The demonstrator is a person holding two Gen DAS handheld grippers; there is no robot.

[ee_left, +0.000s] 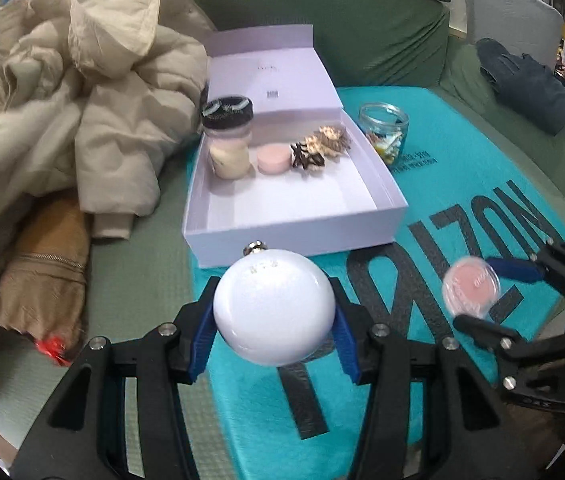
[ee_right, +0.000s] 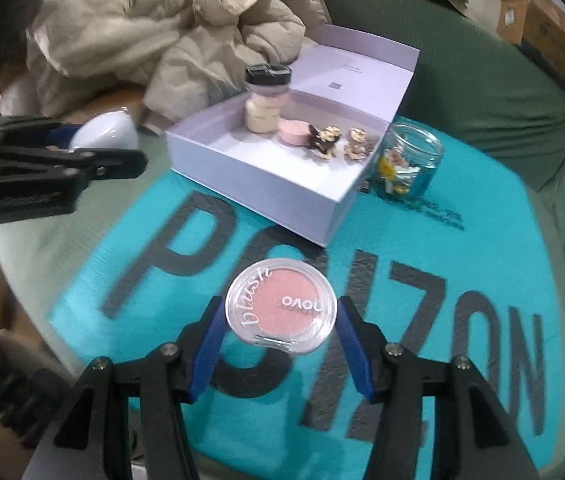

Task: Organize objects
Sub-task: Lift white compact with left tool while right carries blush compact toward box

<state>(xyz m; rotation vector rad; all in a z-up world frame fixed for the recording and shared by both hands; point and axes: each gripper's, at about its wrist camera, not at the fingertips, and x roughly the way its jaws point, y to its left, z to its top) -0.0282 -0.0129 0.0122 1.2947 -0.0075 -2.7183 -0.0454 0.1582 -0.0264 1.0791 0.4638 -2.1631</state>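
Observation:
My left gripper (ee_left: 274, 312) is shut on a round white bottle (ee_left: 274, 304) with a small silver cap, held above the teal mat just in front of the open lilac box (ee_left: 302, 224). My right gripper (ee_right: 280, 316) is shut on a clear round blush compact (ee_right: 281, 306) with a pink pan, also off the mat. In the left wrist view the compact (ee_left: 471, 287) hangs at the right. Inside the box stand a black-lidded powder jar (ee_left: 229, 136), a pink pot (ee_left: 272, 158) and two flower hair clips (ee_left: 320, 146).
A blue glass jar (ee_left: 387, 132) of small items stands right of the box on the teal mat (ee_left: 462, 184). A beige puffer jacket (ee_left: 66, 92) is piled at the left, a tan garment (ee_left: 42, 276) below it. Dark blue cloth (ee_left: 530, 80) lies far right on the green sofa.

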